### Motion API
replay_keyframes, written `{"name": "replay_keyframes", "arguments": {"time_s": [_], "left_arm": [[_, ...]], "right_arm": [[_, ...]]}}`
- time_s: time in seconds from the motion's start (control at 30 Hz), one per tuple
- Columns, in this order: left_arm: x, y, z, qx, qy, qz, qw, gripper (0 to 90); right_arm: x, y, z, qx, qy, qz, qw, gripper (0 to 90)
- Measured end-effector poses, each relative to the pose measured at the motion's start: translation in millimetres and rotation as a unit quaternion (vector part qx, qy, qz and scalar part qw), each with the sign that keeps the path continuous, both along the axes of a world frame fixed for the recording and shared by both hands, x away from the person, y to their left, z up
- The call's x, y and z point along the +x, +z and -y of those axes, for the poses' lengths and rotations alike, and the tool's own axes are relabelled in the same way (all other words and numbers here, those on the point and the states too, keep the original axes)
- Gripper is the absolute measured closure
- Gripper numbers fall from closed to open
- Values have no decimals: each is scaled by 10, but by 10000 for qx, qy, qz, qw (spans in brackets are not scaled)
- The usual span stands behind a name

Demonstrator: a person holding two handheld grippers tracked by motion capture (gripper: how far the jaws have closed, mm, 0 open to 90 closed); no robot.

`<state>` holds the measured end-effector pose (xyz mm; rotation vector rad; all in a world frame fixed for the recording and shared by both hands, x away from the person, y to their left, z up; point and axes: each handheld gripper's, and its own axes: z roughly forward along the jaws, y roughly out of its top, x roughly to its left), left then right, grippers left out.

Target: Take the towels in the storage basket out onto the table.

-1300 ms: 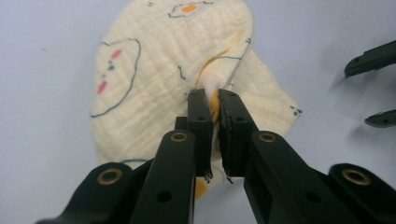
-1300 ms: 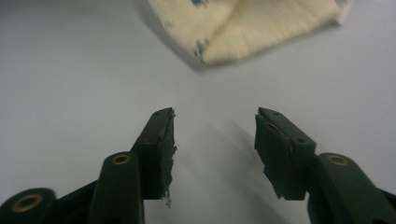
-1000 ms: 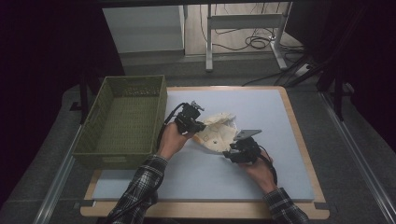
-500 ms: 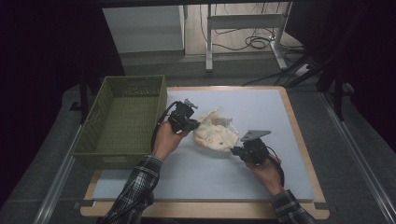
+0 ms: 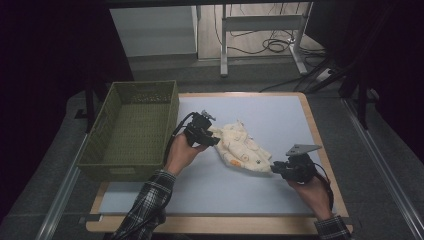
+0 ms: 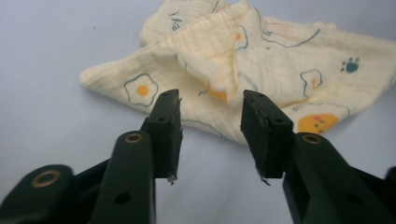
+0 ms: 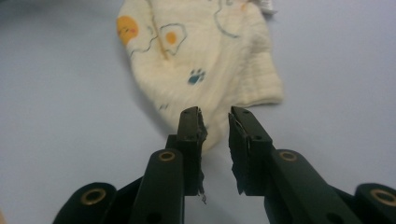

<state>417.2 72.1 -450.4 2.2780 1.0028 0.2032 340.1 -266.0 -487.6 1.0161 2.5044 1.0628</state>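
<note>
So the desk (image 5: 320, 150) was a light wooden board, with a pale blue-grey mat (image 5: 280, 112) covering nearly all of it, leaving just a thin strip of wood along the right and near edges. Metal rails (image 5: 385, 167) ran along the floor by the desk's left and right edges. Grey carpet (image 5: 395, 120) all around. Past the far edge stood a white metal frame (image 5: 223, 45) on legs, with a tangle of black cables (image 5: 272, 46) on the floor under it and a white panel (image 5: 155, 30) just left of it. Everything further out to the sides was too dark to make out.
</note>
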Motion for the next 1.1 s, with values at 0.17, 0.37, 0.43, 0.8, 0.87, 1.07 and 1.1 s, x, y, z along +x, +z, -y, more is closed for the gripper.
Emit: {"name": "replay_keyframes", "arguments": {"time_s": [0.17,0.37,0.43,0.8,0.87,1.07,1.1], "left_arm": [[79,-37,163,-35,-117,53,9999,557],[227,-149,510,113,-274,69,9995,528],[273,-198,613,138,-357,54,9993,506],[260,-427,657,546,-452,-205,9973,869],[208,-355,607,540,-442,-107,9975,872],[-123,-97,349,415,-437,149,9981,874],[-180,-82,305,363,-430,166,9983,874]], "right_arm": [[124,29,35,-81,-171,86,9998,726],[424,-84,41,-27,-381,18,9993,725],[507,-124,34,13,-398,15,9992,705],[653,-317,-229,-195,-326,-16,9993,648],[637,-312,-238,-264,-342,22,9991,713],[550,-256,-228,-401,-252,133,9988,869],[534,-236,-201,-342,-276,155,9989,869]]}}
